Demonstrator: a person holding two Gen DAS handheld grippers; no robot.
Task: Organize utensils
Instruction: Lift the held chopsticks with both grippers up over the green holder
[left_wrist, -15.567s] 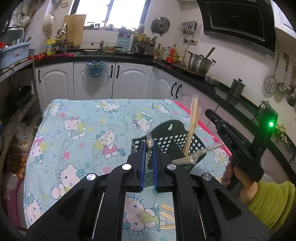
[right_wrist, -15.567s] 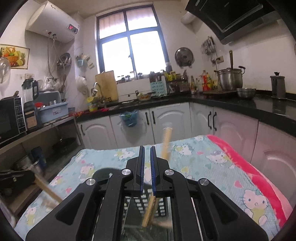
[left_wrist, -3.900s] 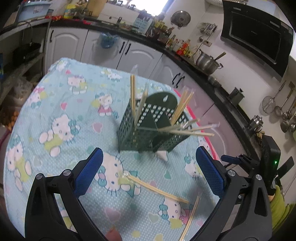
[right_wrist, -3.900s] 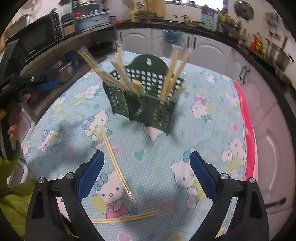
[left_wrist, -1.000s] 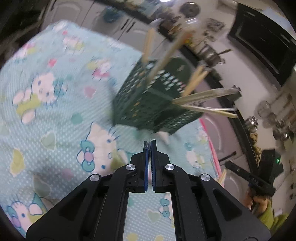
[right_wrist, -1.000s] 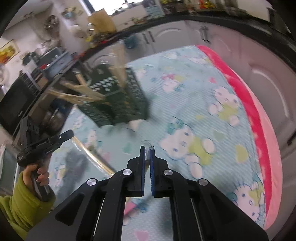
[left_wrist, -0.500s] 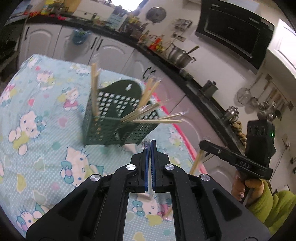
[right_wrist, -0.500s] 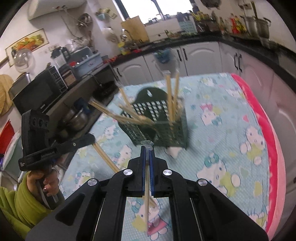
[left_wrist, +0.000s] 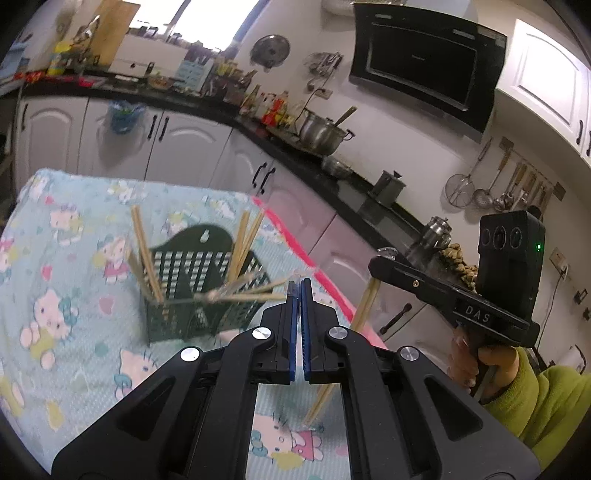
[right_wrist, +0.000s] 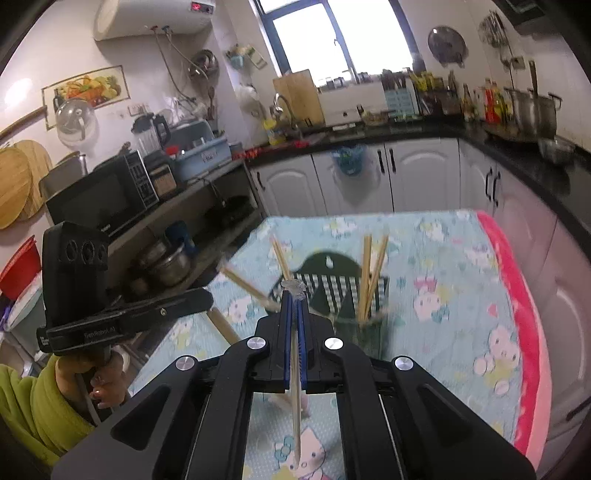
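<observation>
A dark green slotted utensil holder (left_wrist: 199, 295) stands on the Hello Kitty tablecloth (left_wrist: 66, 332) with several wrapped chopstick pairs sticking out; it also shows in the right wrist view (right_wrist: 332, 291). My left gripper (left_wrist: 297, 286) is shut on a clear-wrapped chopstick pair whose wrapper tip shows at the fingertips; from the right wrist view the sticks (right_wrist: 223, 326) hang below it. My right gripper (right_wrist: 293, 295) is shut on another wrapped chopstick pair (right_wrist: 295, 398), which hangs down between the fingers, above the table in front of the holder. That pair (left_wrist: 364, 306) shows under the right gripper (left_wrist: 384, 260).
Kitchen counters with white cabinets (left_wrist: 166, 147) run behind and to the right of the table. A pink table edge (right_wrist: 517, 332) lies on the right. A shelf with a microwave (right_wrist: 103, 199) and pots stands on the left.
Both grippers have risen and tilted up, each still holding its chopstick pair. The holder now sits lower and closer to the centre in both views.
</observation>
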